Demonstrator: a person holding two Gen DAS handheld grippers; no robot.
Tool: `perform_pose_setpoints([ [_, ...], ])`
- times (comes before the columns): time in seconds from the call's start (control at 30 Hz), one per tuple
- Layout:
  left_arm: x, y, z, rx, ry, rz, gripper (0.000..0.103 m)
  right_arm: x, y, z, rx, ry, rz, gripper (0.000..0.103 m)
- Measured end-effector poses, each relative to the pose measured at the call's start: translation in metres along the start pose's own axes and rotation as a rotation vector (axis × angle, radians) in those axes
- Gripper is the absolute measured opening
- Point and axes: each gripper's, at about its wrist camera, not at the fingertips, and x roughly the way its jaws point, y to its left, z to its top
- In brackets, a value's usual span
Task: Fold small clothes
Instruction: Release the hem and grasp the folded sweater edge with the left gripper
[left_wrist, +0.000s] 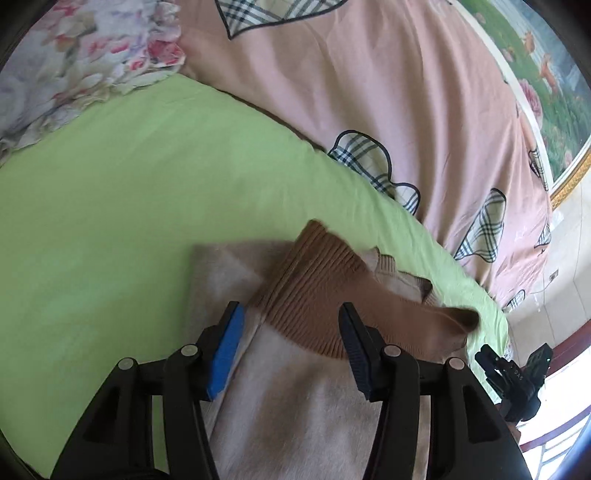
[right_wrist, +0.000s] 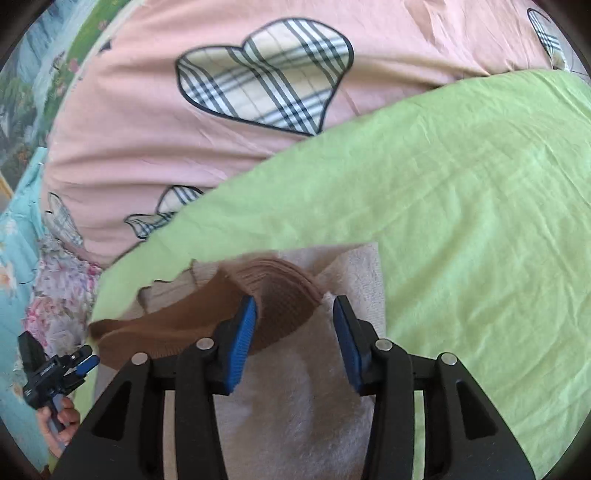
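While both grippers, left gripper (left_wrist: 291, 332) and right gripper (right_wrist: 295, 325), are hovering wide open and empty, the small beige knitted garment with brown ribbed sleeve (left_wrist: 314, 295) is lying directly beneath them on the green sheet (left_wrist: 110, 203).

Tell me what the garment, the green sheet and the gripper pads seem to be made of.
Garment: the beige body looks like soft, fuzzy fleece or brushed knit, matte; its brown cuff shows ribbed knit ridges. Green sheet: thin woven fabric, likely cotton, matte with fine creases. Pads: blue, grooved, probably rubber or soft plastic, on black plastic-looking fingers.
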Motion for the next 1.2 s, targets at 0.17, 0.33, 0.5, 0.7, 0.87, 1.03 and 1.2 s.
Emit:
perform_pose_setpoints([
  [0.17, -0.027, 0.007, -0.038, -0.015, 0.034, -0.027, 0.054, -0.012, 0.000, -0.033, 0.001, 0.058, 0.035, 0.052],
  [0.33, -0.057, -0.004, -0.094, -0.019, 0.061, -0.083, 0.054, -0.026, 0.004, -0.074, -0.002, 0.097, 0.063, 0.052],
  [0.5, -0.068, -0.018, -0.144, -0.017, 0.119, -0.130, 0.055, -0.044, 0.009, -0.109, -0.005, 0.113, 0.089, 0.052],
  [0.7, -0.080, -0.024, -0.195, -0.034, 0.161, -0.145, 0.059, -0.065, 0.013, -0.142, 0.017, 0.115, 0.113, 0.055],
  [0.87, -0.079, -0.025, -0.217, -0.057, 0.190, -0.134, 0.060, -0.075, 0.014, -0.161, 0.049, 0.128, 0.142, 0.058],
  [1.03, -0.079, -0.024, -0.219, -0.113, 0.166, -0.156, 0.066, -0.081, 0.017, -0.171, 0.058, 0.139, 0.152, 0.058],
  [1.2, -0.070, -0.010, -0.211, -0.245, 0.127, -0.177, 0.067, -0.084, 0.018, -0.176, 0.062, 0.146, 0.159, 0.059],
])
